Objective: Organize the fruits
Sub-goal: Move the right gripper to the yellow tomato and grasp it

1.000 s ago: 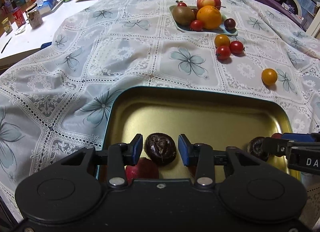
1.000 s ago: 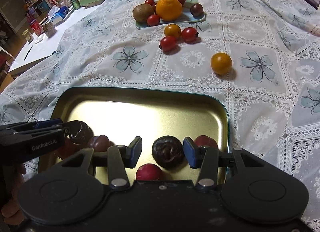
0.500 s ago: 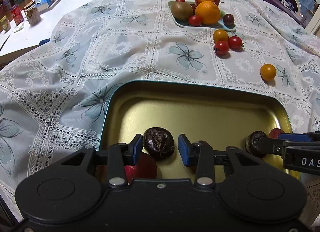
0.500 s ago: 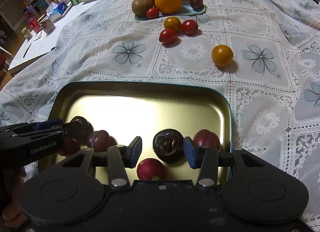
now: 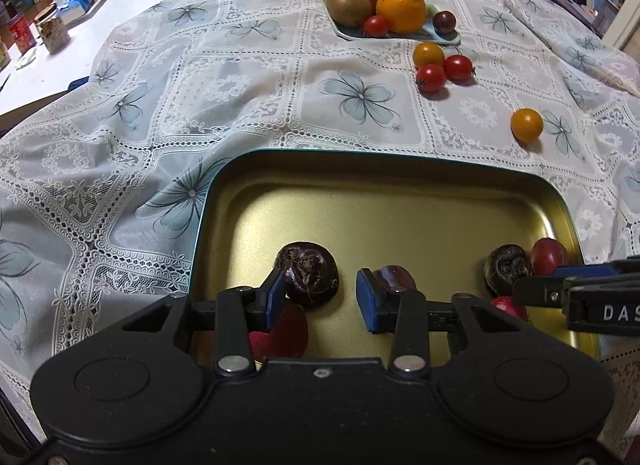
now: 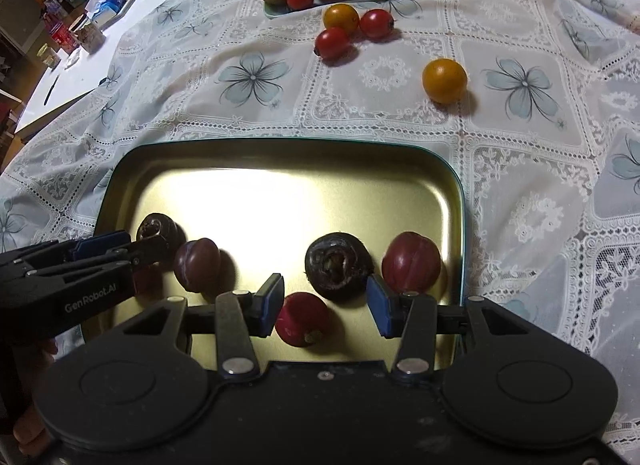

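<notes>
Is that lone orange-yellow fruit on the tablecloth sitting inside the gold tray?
No, the orange-yellow fruit rests on the lace tablecloth, well beyond the far rim of the gold tray.

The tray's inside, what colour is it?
Shiny gold, with a teal rim; the tray shows best in the right wrist view.

Tray [image 5: 400, 169], plate [image 5: 448, 39], tomatoes [image 5: 430, 78] on tablecloth [image 5: 240, 77]

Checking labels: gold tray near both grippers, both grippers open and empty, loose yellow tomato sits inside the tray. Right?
Not quite. The yellow tomato lies on the lace tablecloth, beyond the gold tray, not inside it; the right wrist view shows this. The rest holds: the left gripper and right gripper are both open and empty over the tray.
</notes>
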Motion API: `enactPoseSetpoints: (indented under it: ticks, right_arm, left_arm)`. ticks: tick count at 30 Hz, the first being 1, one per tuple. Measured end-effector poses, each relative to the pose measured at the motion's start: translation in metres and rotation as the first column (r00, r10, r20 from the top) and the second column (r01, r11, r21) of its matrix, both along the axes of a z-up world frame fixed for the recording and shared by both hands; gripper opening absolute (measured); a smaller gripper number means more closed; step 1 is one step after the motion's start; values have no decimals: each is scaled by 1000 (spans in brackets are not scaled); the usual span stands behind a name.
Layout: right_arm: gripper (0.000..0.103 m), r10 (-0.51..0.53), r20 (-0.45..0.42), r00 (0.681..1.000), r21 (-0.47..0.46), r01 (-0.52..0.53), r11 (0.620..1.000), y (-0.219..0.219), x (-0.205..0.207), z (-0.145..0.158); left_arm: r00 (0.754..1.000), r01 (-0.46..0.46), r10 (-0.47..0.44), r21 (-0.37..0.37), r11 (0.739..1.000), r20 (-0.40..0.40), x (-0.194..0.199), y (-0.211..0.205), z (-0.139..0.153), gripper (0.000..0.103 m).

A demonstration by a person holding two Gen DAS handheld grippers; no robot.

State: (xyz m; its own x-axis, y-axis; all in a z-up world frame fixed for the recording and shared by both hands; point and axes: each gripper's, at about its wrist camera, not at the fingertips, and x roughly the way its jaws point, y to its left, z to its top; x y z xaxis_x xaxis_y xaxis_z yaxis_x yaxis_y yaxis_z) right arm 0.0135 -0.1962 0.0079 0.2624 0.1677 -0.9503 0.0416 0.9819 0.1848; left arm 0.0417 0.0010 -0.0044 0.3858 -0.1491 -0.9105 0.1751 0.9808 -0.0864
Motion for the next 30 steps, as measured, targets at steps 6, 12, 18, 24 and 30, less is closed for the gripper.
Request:
enactPoseSetpoints:
  ticks: [6,12,18,24,30]
  right_arm:
    - [48,-26,-11,1000,3,26,1000,-10,3,7]
    - [48,-93,29,995,-8,94,996,-34,16,25]
    - [48,-196,95,976,-45,201,978,-71,42,39]
    - [49,-244,105,964,-65,251,966,-90,80,27]
    - [49,-256,91,962,-50,261,964,-90,115,7]
  left_arm:
    - [999,43,-43,0,999,-16,5,-4,5,48]
    - [996,84,-84,-8,996,-14,20,-11,17,48]
    - [994,107,-107,-9,994,-4,42,-22,27,48]
    - [992,123,-124,21,992,19,64,-37,32,48]
    - [994,108,-109,22,994,6,91,-48,28,48]
